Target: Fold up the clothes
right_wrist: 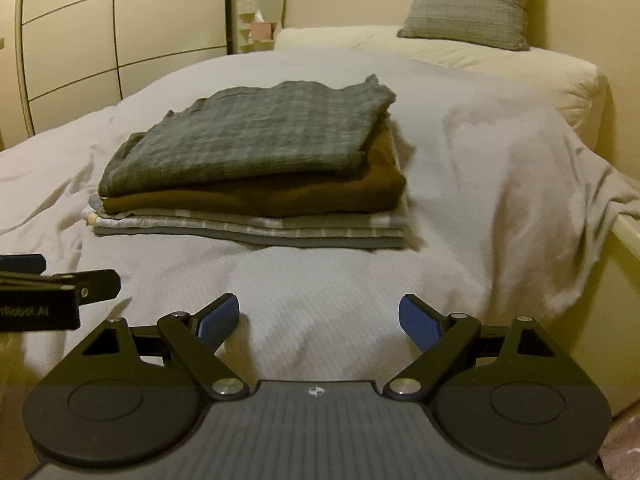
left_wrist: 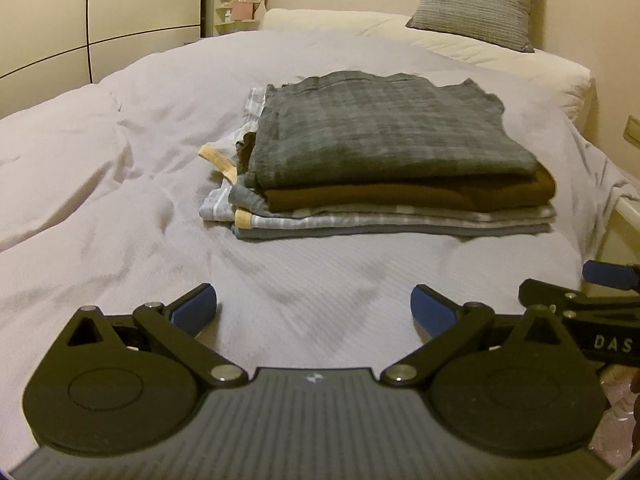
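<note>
Folded stack (left_wrist: pixel 384 160) lies mid-frame on the bed (left_wrist: pixel 120 200). Left gripper (left_wrist: pixel 314 308) and right gripper (right_wrist: pixel 319 318), lower frame, gape wide, empty. Cloth looks soft, light; pinch a folded edge.

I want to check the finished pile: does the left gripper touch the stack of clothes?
Apart. In the left wrist view the open left gripper sits short of the stack of clothes, with bare bedcover between them.
</note>
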A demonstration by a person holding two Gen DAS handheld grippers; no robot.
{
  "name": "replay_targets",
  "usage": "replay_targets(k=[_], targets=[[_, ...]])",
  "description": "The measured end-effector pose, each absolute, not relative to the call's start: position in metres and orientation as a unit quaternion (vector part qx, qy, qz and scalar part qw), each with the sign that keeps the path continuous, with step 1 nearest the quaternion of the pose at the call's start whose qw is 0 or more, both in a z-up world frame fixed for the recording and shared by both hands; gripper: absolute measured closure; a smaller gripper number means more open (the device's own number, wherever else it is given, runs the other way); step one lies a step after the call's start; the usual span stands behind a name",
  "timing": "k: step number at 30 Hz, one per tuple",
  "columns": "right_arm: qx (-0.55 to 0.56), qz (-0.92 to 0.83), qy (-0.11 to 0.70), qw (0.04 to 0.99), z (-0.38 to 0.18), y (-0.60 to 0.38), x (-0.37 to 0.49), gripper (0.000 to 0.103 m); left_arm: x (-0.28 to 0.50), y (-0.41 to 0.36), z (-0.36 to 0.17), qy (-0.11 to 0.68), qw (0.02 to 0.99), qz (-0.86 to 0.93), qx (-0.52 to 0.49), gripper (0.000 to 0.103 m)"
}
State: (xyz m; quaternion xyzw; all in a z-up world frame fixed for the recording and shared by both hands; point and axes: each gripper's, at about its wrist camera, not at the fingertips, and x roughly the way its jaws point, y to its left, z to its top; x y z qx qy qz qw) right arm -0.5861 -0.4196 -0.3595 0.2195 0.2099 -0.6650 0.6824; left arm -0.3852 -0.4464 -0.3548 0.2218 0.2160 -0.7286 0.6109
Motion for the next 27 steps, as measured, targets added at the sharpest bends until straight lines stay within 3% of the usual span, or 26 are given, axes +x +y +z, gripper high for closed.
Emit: replay_targets(k=[27], targets=[[0.224,-0.674,0.207,0.673,-0.323,-0.355,-0.575,0.014,-0.375,-0.374,-0.32,0.194,0.627,-0.725,0.208,0.001]])
